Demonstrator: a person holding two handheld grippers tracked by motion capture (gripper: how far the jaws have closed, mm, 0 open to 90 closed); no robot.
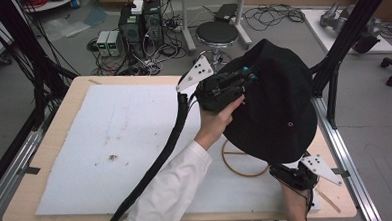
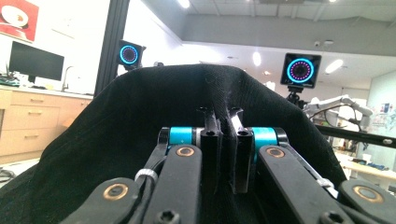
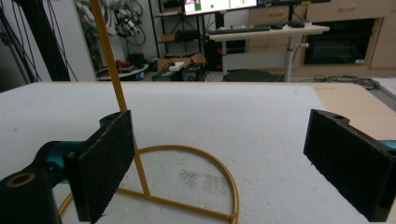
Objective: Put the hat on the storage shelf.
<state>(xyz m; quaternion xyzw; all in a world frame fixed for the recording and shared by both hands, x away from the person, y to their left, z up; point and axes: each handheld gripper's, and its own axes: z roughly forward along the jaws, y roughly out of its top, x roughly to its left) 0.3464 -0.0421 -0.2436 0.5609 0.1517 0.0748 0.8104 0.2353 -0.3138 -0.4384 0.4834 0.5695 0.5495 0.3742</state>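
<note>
A black bucket hat (image 1: 278,102) hangs over the right side of the table, held up in the air. My left gripper (image 1: 247,77) is shut on a fold of the hat's crown; in the left gripper view the black cloth (image 2: 140,121) is pinched between the jaws of that gripper (image 2: 224,116). Below the hat stands a yellow wire stand (image 1: 236,168) with a ring base, its upright pole (image 3: 109,56) rising out of view. My right gripper (image 1: 289,176) sits low at the table's front right, open (image 3: 226,158), its left pad next to the pole.
A white foam sheet (image 1: 110,144) covers most of the wooden table (image 1: 59,116). Black frame posts (image 1: 332,69) rise at the right edge. Beyond the table a round stool (image 1: 216,33) and computer boxes (image 1: 140,23) with cables stand on the floor.
</note>
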